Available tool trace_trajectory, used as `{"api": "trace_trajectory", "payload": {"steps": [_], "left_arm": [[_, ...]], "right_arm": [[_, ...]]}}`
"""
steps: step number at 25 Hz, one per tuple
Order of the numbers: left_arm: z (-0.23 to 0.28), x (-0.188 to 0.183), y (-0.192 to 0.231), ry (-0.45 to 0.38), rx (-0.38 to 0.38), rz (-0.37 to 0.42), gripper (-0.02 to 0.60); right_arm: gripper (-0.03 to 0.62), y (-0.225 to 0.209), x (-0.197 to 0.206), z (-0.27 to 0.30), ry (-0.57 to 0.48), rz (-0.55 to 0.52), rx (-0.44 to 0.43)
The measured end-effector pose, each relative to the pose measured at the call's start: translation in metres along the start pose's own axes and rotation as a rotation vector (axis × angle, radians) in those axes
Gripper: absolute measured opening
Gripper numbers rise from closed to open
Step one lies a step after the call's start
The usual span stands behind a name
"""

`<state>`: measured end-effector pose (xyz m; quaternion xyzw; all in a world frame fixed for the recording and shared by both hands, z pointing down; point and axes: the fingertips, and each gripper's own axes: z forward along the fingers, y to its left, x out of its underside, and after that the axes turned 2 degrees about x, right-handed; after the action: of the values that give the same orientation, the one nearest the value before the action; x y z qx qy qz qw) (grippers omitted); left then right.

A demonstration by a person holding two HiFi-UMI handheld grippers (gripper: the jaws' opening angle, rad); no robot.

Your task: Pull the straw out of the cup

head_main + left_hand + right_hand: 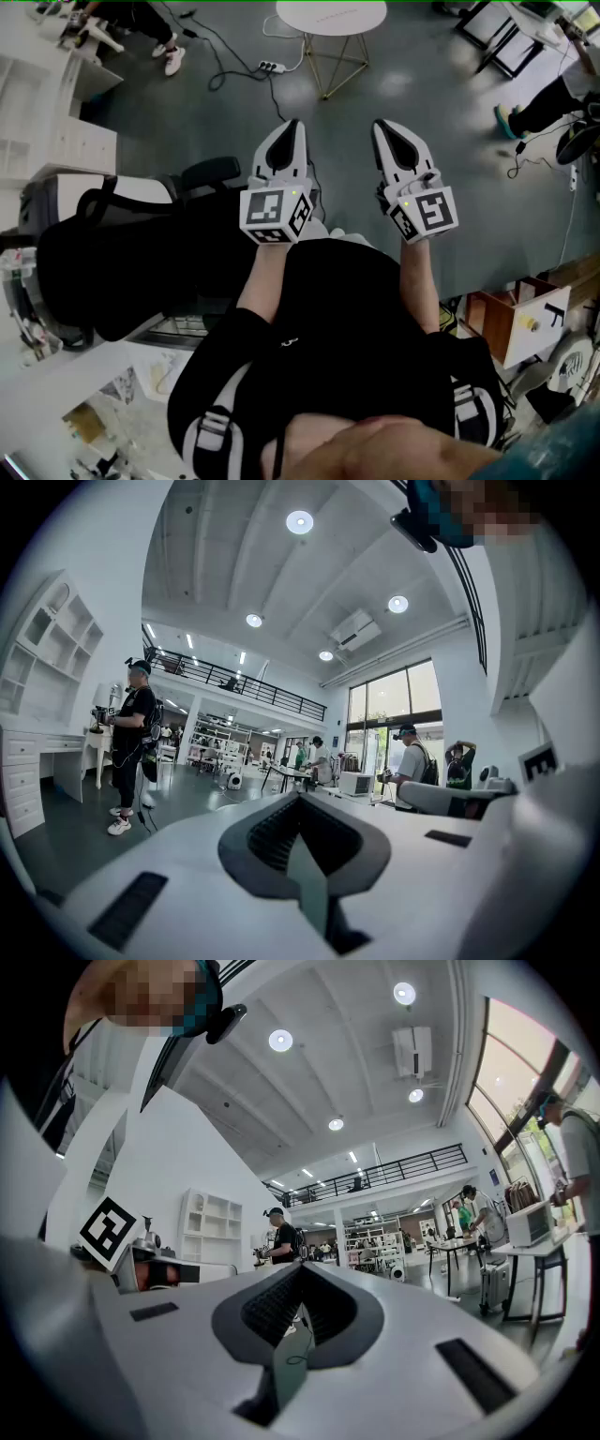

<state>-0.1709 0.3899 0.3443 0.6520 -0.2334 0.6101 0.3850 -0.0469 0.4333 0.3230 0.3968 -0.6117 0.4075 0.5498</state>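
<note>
No cup or straw shows in any view. In the head view my left gripper (293,125) and my right gripper (380,125) are held side by side in front of the person's body, above the dark grey floor, both pointing level and away. Each pair of jaws meets in a closed point with nothing between them. The left gripper view shows its jaws (300,799) closed together, facing an open hall. The right gripper view shows the same for its jaws (302,1274).
A round white table (330,17) on gold legs stands ahead, with a power strip (272,67) and cables on the floor near it. White shelves (37,122) and a black bag (112,253) are at the left, a cardboard box (516,319) at the right. Other people stand around the hall.
</note>
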Motion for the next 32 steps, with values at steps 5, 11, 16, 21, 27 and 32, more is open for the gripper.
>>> {"api": "trace_trajectory", "payload": {"steps": [5,11,16,21,27,32], "left_arm": [[-0.008,0.005,-0.002,0.018,-0.003,-0.009,-0.005],[-0.01,0.005,0.003,0.013,-0.017,-0.013,-0.005],[-0.008,0.002,0.016,-0.012,-0.043,-0.033,-0.005],[0.003,0.003,0.029,-0.025,-0.041,-0.058,-0.005],[0.023,-0.004,0.046,-0.044,-0.045,-0.081,-0.005],[0.07,-0.005,0.062,-0.056,-0.029,-0.091,-0.005]], "right_arm": [[0.017,0.002,0.007,-0.007,0.021,-0.005,0.009],[0.017,0.004,0.008,-0.001,0.01,-0.018,-0.018],[0.016,0.0,0.008,0.009,0.022,-0.018,-0.024],[0.017,-0.008,0.004,0.019,-0.007,0.006,-0.04],[0.016,-0.021,0.0,0.044,-0.003,-0.011,-0.048],[0.017,-0.051,0.005,0.074,0.014,-0.025,-0.039]]}}
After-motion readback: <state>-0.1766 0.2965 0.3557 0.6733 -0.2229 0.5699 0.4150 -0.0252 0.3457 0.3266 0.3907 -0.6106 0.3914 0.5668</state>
